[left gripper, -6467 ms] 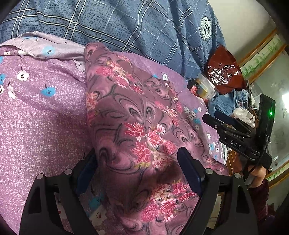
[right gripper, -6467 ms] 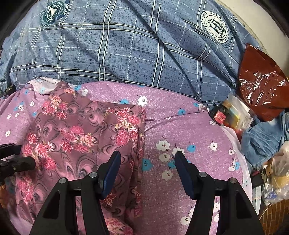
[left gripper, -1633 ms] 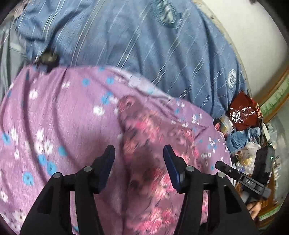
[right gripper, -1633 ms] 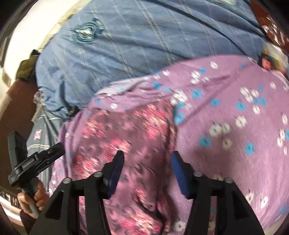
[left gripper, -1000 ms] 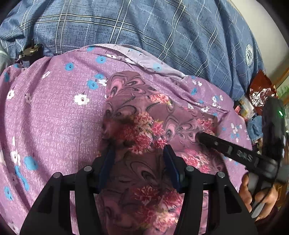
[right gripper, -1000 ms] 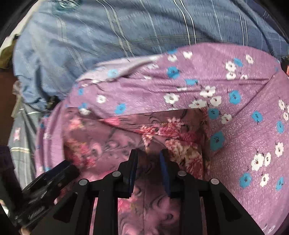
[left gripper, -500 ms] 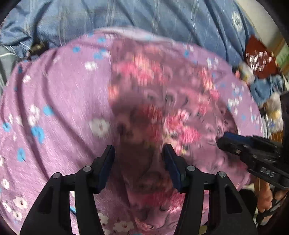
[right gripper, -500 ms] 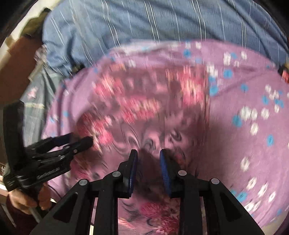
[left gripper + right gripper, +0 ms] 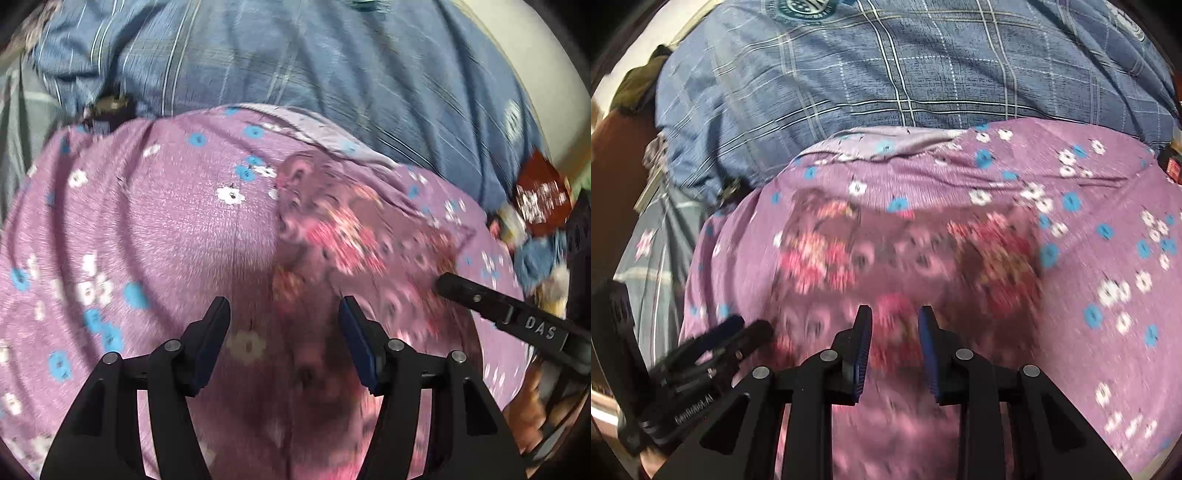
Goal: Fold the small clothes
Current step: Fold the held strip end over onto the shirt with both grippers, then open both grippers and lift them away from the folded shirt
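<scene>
While the garment (image 9: 886, 254) lies in the middle of the purple sheet (image 9: 166, 221) on the bed, it looks partly folded: it forms a compact, roughly rectangular block with a straight left edge, not a spread-out piece. Blur hides how many layers it has. I judge at least one more fold or a final squaring-up is left, since the nearer part runs loosely toward the cameras.

The left gripper (image 9: 282, 306) has just been opening its jaws. It hangs over the garment's left edge with cloth under the gap, but the pads press on nothing. The right gripper (image 9: 894, 314) stands narrowly closed, and floral cloth fills the slit between its pads, so it seems to pinch a bunch of the garment near its right side.

Thin and limp, the garment is a mauve fabric with dark swirls and pink flower clusters. The sheet is a slightly ribbed weave dotted with small blue and white flowers, bulging softly. Behind it lies a blue checked blanket (image 9: 886, 74), heavier and creased.
</scene>
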A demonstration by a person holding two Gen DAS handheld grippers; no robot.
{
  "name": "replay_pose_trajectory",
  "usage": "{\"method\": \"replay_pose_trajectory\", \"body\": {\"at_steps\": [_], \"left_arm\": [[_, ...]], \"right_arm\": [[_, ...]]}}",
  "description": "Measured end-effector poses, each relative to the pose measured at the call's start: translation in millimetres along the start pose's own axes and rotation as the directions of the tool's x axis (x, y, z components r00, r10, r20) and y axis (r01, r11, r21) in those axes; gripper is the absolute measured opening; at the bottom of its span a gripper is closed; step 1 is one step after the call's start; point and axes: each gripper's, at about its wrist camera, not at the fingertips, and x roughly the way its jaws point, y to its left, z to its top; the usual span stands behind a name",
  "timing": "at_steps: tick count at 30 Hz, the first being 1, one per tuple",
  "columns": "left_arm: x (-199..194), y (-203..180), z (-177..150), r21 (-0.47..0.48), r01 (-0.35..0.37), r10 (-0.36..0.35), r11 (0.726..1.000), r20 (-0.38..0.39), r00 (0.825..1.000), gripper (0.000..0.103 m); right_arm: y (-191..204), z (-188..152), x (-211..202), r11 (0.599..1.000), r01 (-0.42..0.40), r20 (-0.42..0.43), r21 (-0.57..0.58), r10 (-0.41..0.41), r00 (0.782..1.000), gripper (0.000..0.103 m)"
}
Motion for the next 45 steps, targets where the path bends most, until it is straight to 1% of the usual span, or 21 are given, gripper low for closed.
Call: {"method": "replay_pose_trajectory", "body": {"at_steps": [2,3,5,6,7,8,11,13,16,19,22,24,25,27,28,30,33,34,36,40,45], "left_arm": [[10.7,0.3,6.4,-0.004,-0.024,0.024,1.0,-0.008,1.0,0.06],[20.0,-1.3,9.3,0.01,-0.063,0.063,0.998,-0.029,0.998,0.061],[32.2,-2.4,8.0,0.012,-0.082,0.083,0.997,-0.074,0.994,0.061],[34.7,-1.1,7.6,0.006,-0.083,0.083,0.997,-0.078,0.993,0.062],[34.6,-0.1,8.5,0.006,-0.079,0.079,0.997,-0.078,0.994,0.062],[33.9,1.0,9.1,0.004,-0.072,0.072,0.997,-0.08,0.994,0.062],[25.3,9.5,9.9,-0.031,-0.039,0.037,0.999,-0.072,0.997,0.062],[15.5,9.4,8.7,-0.017,-0.049,0.048,0.999,-0.056,0.997,0.062],[-2.5,-1.2,-1.2,0.049,-0.079,0.08,0.996,-0.03,0.996,0.062],[-19.2,-11.6,-19.7,0.12,-0.101,0.103,0.988,-0.015,0.995,0.062],[-30.0,-16.9,-40.7,0.163,-0.095,0.1,0.982,-0.026,0.995,0.062],[-29.3,-21.5,-55.8,0.202,-0.104,0.114,0.974,-0.036,0.993,0.063],[-25.3,-24.2,-67.1,0.237,-0.132,0.145,0.963,-0.037,0.989,0.064],[-17.7,-25.6,-80.8,0.263,-0.171,0.186,0.95,-0.033,0.982,0.071],[-19.1,-24.4,-84.3,0.252,-0.175,0.187,0.952,-0.022,0.982,0.071],[-30.7,-19.6,-88.2,0.205,-0.149,0.157,0.967,-0.019,0.987,0.07],[-58.4,-14.0,-102.9,0.131,-0.112,0.111,0.985,0.015,0.994,0.07],[-66.7,-14.4,-108.4,0.123,-0.103,0.1,0.987,0.029,0.995,0.07],[-87.2,-19.1,-121.6,0.122,-0.102,0.094,0.987,0.071,0.993,0.07],[-122.3,-35.3,-136.1,0.165,-0.129,0.105,0.978,0.143,0.984,0.07],[-165.7,-55.5,-141.5,0.185,-0.134,0.091,0.974,0.223,0.971,0.07]], "right_arm": [[2.5,14.0,17.7,1.0,0.015,0.008,0.01,-0.015,1.0,0.029],[3.6,18.4,25.4,1.0,0.023,0.005,0.014,-0.023,1.0,0.029],[1.2,29.4,52.8,0.999,0.027,-0.048,0.033,-0.025,0.999,0.029],[-0.7,33.9,68.2,0.999,0.032,-0.092,0.041,-0.028,0.995,0.029],[-1.1,36.1,76.8,0.999,0.035,-0.101,0.038,-0.031,0.994,0.029],[1.3,39.2,76.1,0.999,0.038,-0.076,0.027,-0.035,0.997,0.03],[6.4,40.8,67.4,0.999,0.031,-0.071,0.007,-0.03,0.997,0.033],[6.2,34.2,52.4,1.0,0.006,-0.051,-0.005,-0.006,0.999,0.032],[1.8,14.4,17.7,0.999,-0.017,-0.028,-0.027,0.016,0.999,0.032],[0.6,-13.3,-13.9,0.996,0.025,-0.026,-0.087,-0.027,0.999,0.032],[-1.0,-45.8,-35.8,0.991,0.049,-0.028,-0.121,-0.053,0.998,0.032],[-7.3,-68.6,-40.3,0.99,0.059,-0.05,-0.124,-0.066,0.997,0.031],[-9.7,-81.5,-37.9,0.988,0.077,-0.073,-0.131,-0.087,0.994,0.031],[-14.6,-98.6,-31.3,0.987,0.091,-0.078,-0.136,-0.102,0.992,0.032],[-13.6,-101.4,-28.3,0.984,0.103,-0.066,-0.147,-0.114,0.991,0.032],[-8.2,-104.7,-32.8,0.976,0.13,-0.043,-0.174,-0.139,0.989,0.032],[-5.1,-101.6,-51.6,0.983,0.107,-0.039,-0.149,-0.114,0.993,0.032],[-2.2,-102.1,-62.8,0.98,0.117,-0.012,-0.162,-0.12,0.993,0.032],[3.7,-105.0,-84.1,0.966,0.17,0.06,-0.198,-0.161,0.985,0.037],[10.8,-112.2,-121.0,0.951,0.215,0.171,-0.22,-0.18,0.969,0.043],[15.6,-124.1,-154.1,0.938,0.25,0.254,-0.24,-0.188,0.949,0.044]]}}
